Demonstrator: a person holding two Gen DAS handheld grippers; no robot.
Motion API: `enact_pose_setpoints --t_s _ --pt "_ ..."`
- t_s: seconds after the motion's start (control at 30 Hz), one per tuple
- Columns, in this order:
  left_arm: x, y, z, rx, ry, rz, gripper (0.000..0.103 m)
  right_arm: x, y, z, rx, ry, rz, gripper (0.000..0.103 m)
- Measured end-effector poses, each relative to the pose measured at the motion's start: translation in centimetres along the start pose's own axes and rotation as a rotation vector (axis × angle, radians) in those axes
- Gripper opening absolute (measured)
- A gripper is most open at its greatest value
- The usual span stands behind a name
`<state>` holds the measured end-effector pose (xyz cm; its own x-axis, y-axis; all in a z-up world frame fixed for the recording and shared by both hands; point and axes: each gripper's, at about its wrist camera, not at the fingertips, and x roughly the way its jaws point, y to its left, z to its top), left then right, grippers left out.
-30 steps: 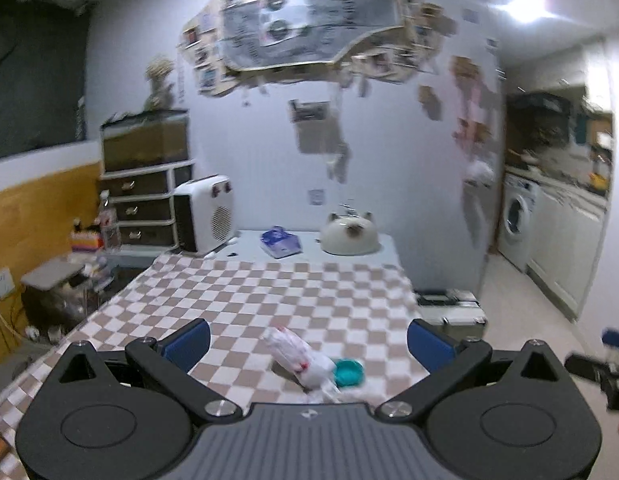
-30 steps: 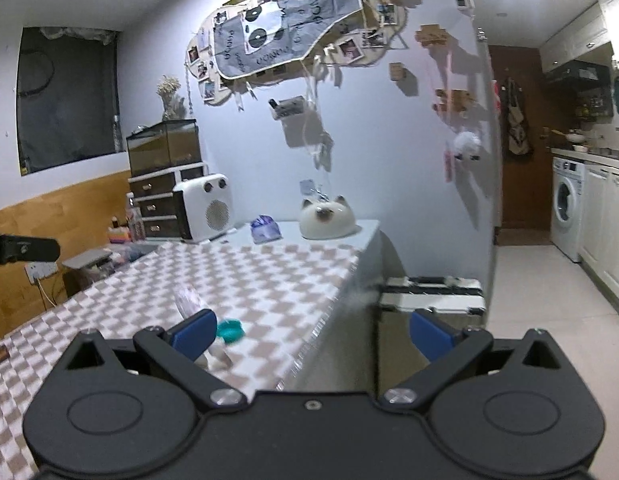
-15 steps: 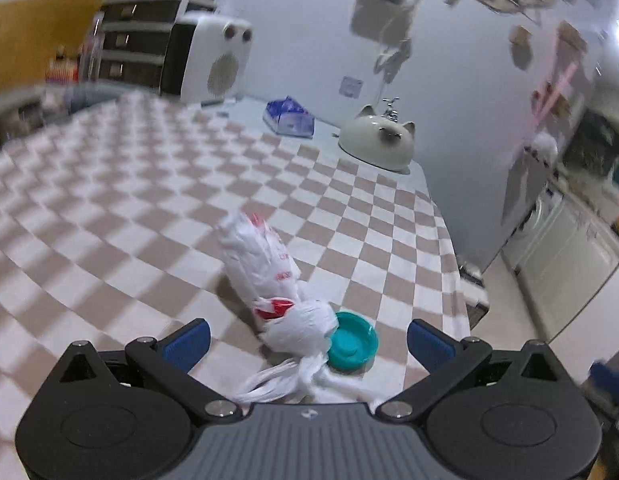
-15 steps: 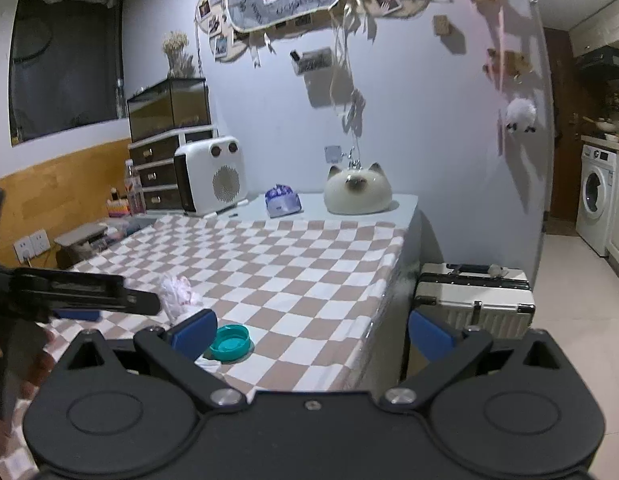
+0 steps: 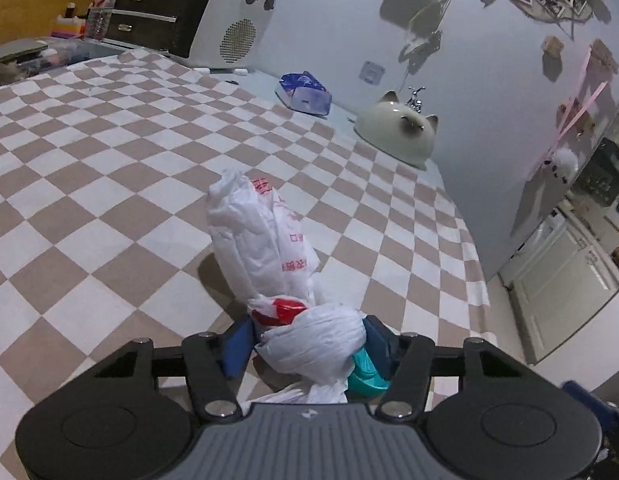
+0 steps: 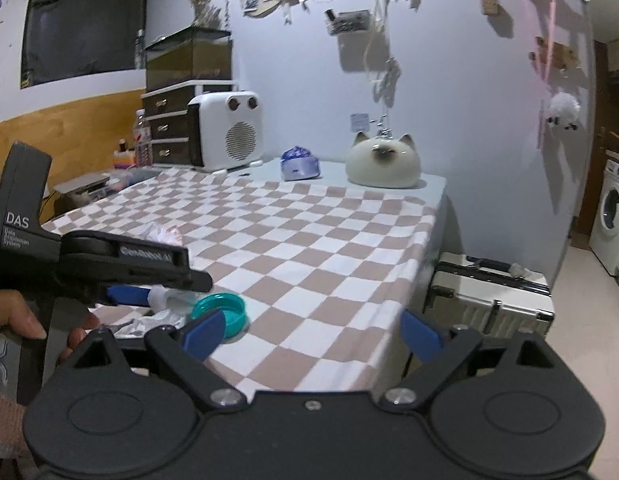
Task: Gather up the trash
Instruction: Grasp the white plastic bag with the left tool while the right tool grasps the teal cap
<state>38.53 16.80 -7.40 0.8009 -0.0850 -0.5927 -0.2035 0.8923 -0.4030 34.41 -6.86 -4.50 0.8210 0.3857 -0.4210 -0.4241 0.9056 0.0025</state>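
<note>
White plastic bag (image 5: pixel 265 248) looked soft, light; knotted neck best hold. Left gripper (image 5: pixel 307 340) jaws had just been closing around it (contact unclear); right gripper (image 6: pixel 311 330) wide, empty.

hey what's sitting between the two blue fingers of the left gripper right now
The knotted end of the white plastic bag sits between the left gripper fingers, which have just been closing on it; the teal cap is beside it. The left wrist view shows this.

Left tool (image 5: pixel 307 344) tilted downward, jaws just closing around a bag, right tool (image 6: pixel 311 330) spread wide, empty.
</note>
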Motion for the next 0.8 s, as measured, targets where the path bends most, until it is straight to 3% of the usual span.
enact_pose_setpoints --t_s 0.3,0.63,0.73,0.8 --pt "-4.2 2.1 0.0 0.133 0.008 0.001 0.058 3.1 3.0 0.2 -0.021 0.039 0.086 0.089" --pt "-5.6 2.9 -1.4 0.228 0.023 0.079 0.058 7.7 5.7 0.4 -0.085 0.117 0.119 0.080" --pt "-5.8 2.9 -1.6 0.234 0.016 0.086 0.058 8.8 6.2 0.4 -0.099 0.150 0.123 0.067" --pt "-5.9 2.9 -1.6 0.239 0.008 0.097 0.058 9.6 6.5 0.3 -0.103 0.182 0.115 0.052"
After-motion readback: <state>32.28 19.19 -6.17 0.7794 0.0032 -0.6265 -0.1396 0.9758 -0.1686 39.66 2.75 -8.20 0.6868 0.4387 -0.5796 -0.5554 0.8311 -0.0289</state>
